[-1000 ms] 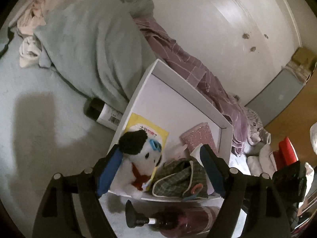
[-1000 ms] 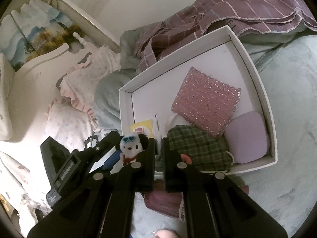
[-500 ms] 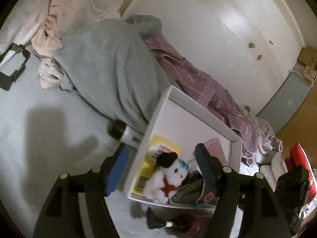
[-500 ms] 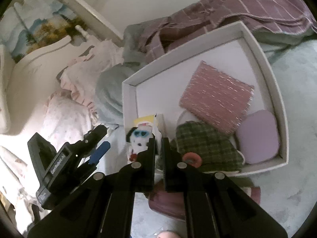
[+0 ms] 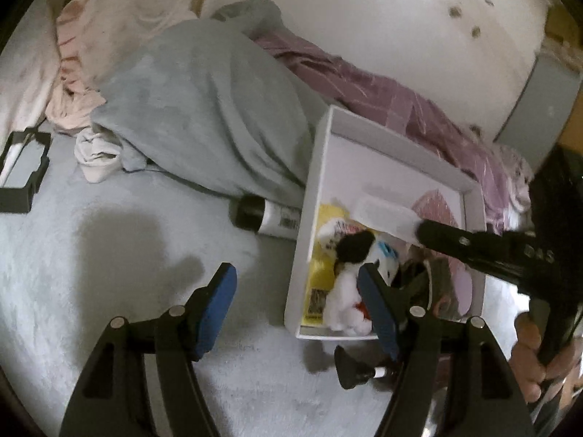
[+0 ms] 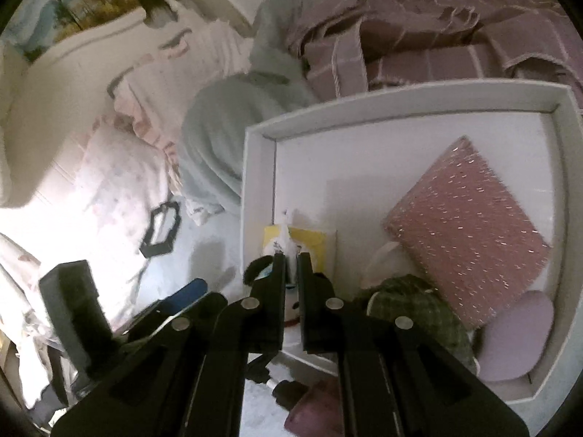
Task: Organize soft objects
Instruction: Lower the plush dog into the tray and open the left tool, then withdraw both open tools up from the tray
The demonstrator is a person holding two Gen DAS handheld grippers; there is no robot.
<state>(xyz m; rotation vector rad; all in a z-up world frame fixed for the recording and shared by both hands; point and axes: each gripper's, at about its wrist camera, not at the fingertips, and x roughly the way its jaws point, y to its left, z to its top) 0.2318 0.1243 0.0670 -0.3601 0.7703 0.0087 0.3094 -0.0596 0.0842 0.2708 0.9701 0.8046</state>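
A white plush dog point(image 5: 349, 284) with a black ear, blue glasses and a red scarf lies in the near left corner of the white box point(image 5: 309, 196). My left gripper point(image 5: 297, 302) is open and straddles the box's left wall; its right pad is beside the dog, its left pad over the bed. My right gripper point(image 6: 289, 258) is shut on a thin white crumpled wrapper point(image 6: 286, 235) above the yellow pack point(image 6: 315, 240). In the left wrist view the right gripper point(image 5: 422, 231) reaches in from the right, wrapper point(image 5: 382, 215) at its tip.
The box also holds a pink glitter pouch point(image 6: 466, 233), a green plaid pouch point(image 6: 411, 306) and a lilac pad point(image 6: 517, 335). A black-capped tube point(image 5: 266, 216) lies at its left wall, a dark pump bottle point(image 5: 353, 367) in front. A grey blanket point(image 5: 204, 109) and purple cloth point(image 5: 400, 102) lie behind.
The left gripper swung left, so the dog went from between its pads to beside the right one. The right gripper moved further over the box and now shows in the left view.
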